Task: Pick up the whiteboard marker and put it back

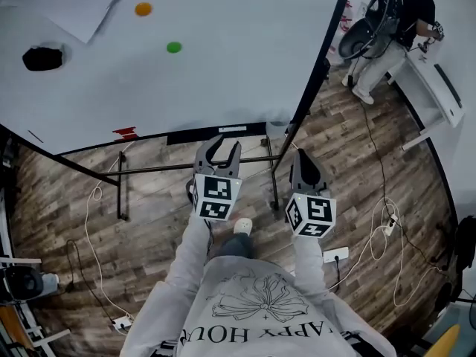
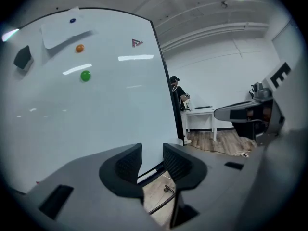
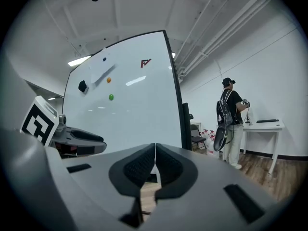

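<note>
Two hand-held grippers of matte grey plastic, with ribbed dark pads and cubes printed with square markers. The left gripper has its jaws wide apart, with nothing between them. The right gripper has its jaws closed together and is empty.

One glossy white whiteboard in a thin black frame carries:
- a round green magnet
- a round orange magnet
- a black eraser block

The whiteboard marker cannot be told for certain. A small white oblong lies on the black ledge at the board's lower edge.

The brown wood-plank floor has white cables trailing over it.
</note>
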`<state>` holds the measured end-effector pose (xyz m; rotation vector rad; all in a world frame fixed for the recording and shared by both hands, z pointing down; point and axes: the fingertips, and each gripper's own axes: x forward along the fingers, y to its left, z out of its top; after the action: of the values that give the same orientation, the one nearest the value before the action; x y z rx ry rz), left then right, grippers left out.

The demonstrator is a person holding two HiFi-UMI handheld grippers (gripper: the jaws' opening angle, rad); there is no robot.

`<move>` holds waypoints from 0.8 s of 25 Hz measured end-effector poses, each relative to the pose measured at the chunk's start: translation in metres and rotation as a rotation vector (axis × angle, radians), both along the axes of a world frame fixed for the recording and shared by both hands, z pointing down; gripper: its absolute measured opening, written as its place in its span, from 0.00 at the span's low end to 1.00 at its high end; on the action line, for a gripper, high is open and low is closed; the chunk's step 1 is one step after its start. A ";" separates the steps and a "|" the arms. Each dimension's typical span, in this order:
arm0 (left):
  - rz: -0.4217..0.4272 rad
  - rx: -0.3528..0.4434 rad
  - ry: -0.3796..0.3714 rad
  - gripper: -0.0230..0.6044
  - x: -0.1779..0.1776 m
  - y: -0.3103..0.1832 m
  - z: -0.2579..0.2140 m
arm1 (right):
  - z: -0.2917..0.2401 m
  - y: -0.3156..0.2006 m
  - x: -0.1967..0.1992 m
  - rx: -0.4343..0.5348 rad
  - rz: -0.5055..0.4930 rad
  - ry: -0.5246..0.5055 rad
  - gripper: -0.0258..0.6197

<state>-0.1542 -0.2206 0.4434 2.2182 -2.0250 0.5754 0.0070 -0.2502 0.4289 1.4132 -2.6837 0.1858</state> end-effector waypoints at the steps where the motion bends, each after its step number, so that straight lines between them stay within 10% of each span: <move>1: 0.016 -0.011 -0.012 0.22 -0.002 -0.010 0.004 | 0.003 -0.007 -0.003 -0.008 0.004 -0.001 0.04; 20: 0.271 -0.268 -0.193 0.23 0.000 -0.106 0.101 | 0.054 -0.076 -0.026 -0.125 0.036 0.030 0.04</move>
<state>-0.1538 -0.3269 0.5448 2.3587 -1.6097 1.0565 -0.0186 -0.3259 0.4830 1.4160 -2.5741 0.3268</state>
